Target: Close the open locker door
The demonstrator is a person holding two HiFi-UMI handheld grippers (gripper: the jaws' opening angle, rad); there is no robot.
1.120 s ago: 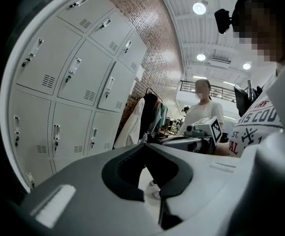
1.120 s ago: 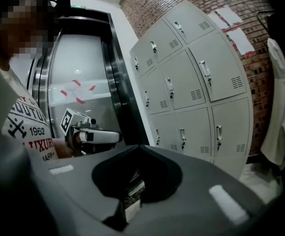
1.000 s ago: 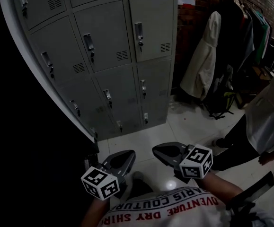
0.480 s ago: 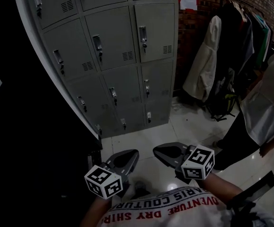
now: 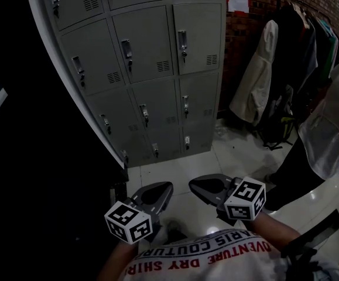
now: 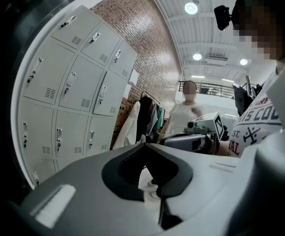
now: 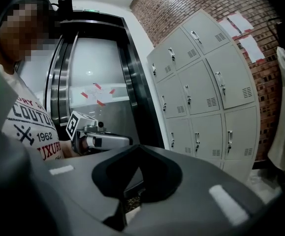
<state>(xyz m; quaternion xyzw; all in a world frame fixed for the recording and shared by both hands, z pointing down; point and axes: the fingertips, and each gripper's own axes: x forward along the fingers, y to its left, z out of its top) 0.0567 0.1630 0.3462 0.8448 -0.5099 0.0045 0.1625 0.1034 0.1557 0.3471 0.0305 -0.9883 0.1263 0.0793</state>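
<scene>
While both tongs hang low in front of the person's shirt, the head view shows the left gripper (image 5: 168,185) and the right gripper (image 5: 191,184) side by side above the pale floor (image 5: 175,167), each with its jaws brought together and nothing between them. They are well apart from the grey locker bank (image 5: 151,69), where every door in frame sits flush with its neighbours. Coats (image 5: 257,81) hang to the right of the lockers, and a bystander (image 5: 327,133) stands beyond them. In the left gripper view, that gripper's jaws meet at the tips around an empty hollow, and the lockers rise at the left with no door standing out. The right gripper view shows the same closed, empty jaws. It also shows flush locker fronts beside a steel sliding door (image 7: 93,97) and paper sheets (image 7: 240,28) on the brick wall (image 7: 181,4). I judge this fits two stages: the door is already pushed home, or an open one lies outside these frames, since the head view crops the top row. Nothing visible calls for a push, and any contact would mean carrying a gripper across to the locker face.
</scene>
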